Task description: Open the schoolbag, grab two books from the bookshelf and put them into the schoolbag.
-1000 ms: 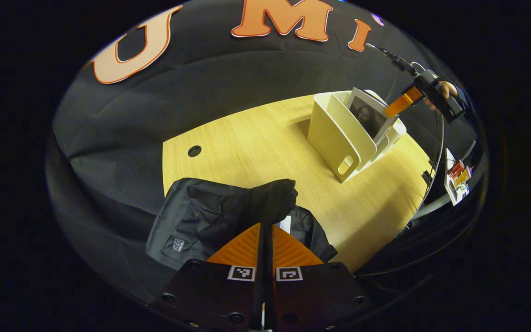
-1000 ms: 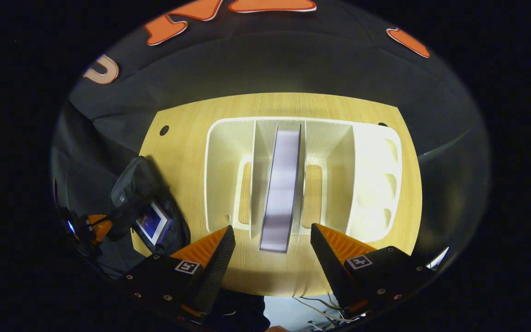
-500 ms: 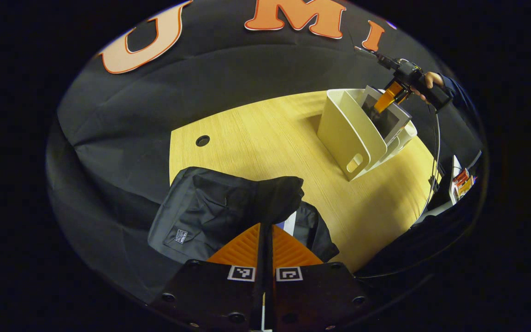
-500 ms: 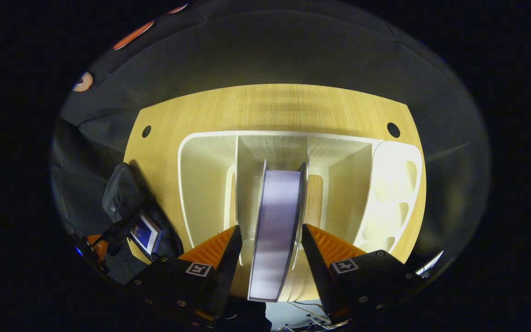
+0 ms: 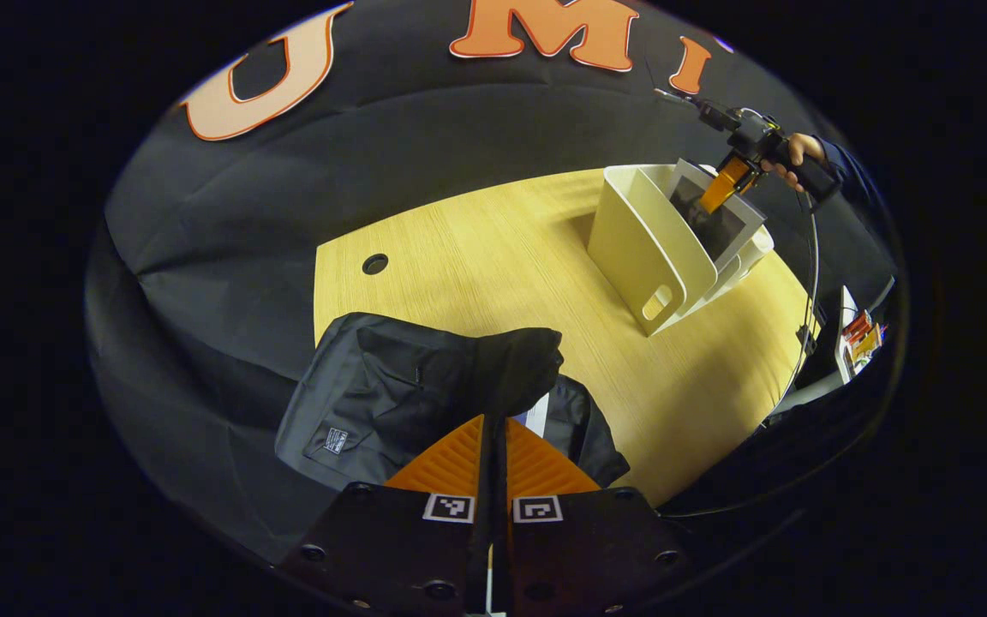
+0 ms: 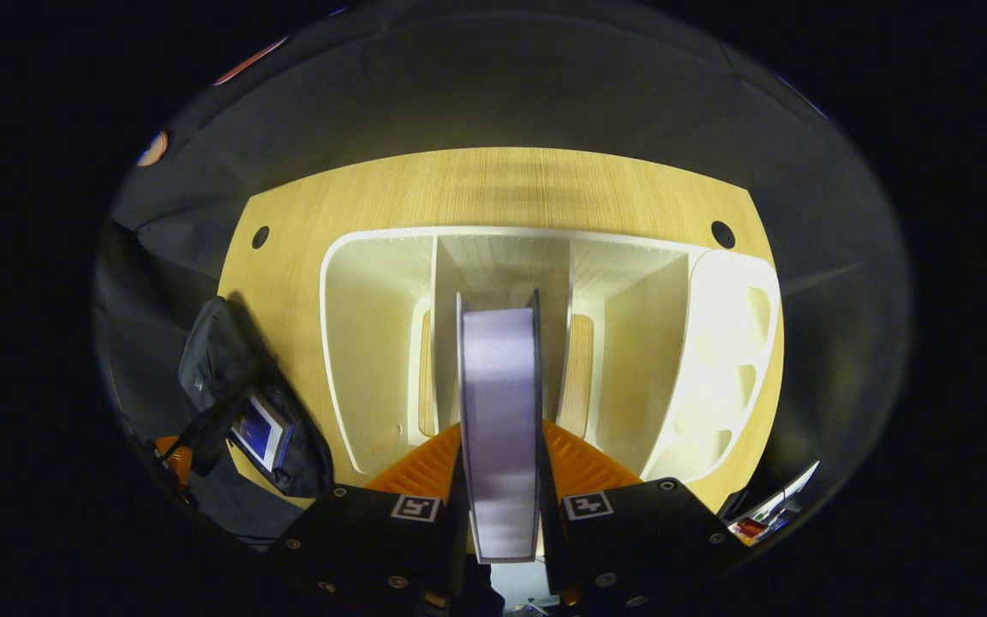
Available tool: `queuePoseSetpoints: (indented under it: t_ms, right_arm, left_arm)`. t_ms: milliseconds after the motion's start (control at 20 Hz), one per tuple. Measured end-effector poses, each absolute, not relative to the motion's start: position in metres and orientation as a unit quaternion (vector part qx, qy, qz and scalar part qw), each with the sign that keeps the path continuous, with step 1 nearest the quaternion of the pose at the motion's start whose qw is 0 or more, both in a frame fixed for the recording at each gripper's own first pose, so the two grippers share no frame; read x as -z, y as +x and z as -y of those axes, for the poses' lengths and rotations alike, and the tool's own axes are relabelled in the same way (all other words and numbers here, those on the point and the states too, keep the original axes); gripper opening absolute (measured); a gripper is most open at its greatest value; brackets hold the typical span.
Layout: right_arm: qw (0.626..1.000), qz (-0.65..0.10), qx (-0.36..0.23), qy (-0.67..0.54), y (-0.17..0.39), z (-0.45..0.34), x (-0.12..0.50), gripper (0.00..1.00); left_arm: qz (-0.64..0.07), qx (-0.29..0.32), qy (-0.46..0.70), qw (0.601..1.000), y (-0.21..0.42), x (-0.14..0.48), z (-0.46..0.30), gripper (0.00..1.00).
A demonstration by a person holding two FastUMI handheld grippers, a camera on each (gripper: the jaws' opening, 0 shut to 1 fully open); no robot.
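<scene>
Two orange-fingered grippers work a light wooden table point(image 5: 493, 248) inside the booth. At the bottom centre of the right gripper view, the right gripper point(image 6: 500, 467) has both fingers pressed against the covers of an upright book point(image 6: 499, 428), its pale page edge facing the camera; the book stands in the middle compartment of the cream bookshelf point(image 6: 373, 343), which spans the centre of that frame. In the left gripper view the same gripper point(image 5: 723, 184), held by a hand point(image 5: 789, 152), appears at the upper right, reaching down onto the book point(image 5: 708, 224) in the bookshelf point(image 5: 639, 248).

At the bottom centre of the left gripper view, the left gripper point(image 5: 493, 428) has its fingers pressed together on a fold of the black schoolbag point(image 5: 391, 394), holding the flap raised above the opening. The bag lies on the near left part of the table, well apart from the shelf. A blue-covered book point(image 6: 260, 428) lies inside the open schoolbag point(image 6: 219, 360) at the lower left of the right gripper view, with the left gripper's orange finger point(image 6: 175, 452) just beside it.
</scene>
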State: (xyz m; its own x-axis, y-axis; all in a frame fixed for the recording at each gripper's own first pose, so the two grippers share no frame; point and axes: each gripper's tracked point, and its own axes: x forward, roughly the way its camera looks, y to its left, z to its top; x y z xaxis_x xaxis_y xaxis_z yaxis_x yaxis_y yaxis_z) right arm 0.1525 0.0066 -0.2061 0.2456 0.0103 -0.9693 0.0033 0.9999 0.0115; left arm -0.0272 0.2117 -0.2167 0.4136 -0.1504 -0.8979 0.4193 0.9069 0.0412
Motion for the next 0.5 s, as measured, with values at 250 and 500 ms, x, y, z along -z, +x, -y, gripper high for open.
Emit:
queuePoseSetpoints:
  t_ms: [250, 500]
  right_arm:
    - [0.793, -0.61, 0.01, 0.006, 0.134, -0.001, 0.195, 0.36]
    - [0.796, -0.605, 0.029, 0.023, 0.103, 0.001, 0.181, 0.36]
  left_arm:
    - [-0.512, 0.176, 0.132, 0.831, -0.033, 0.217, -0.214, 0.02]
    - [-0.505, 0.189, 0.135, 0.831, -0.037, 0.215, -0.213, 0.02]
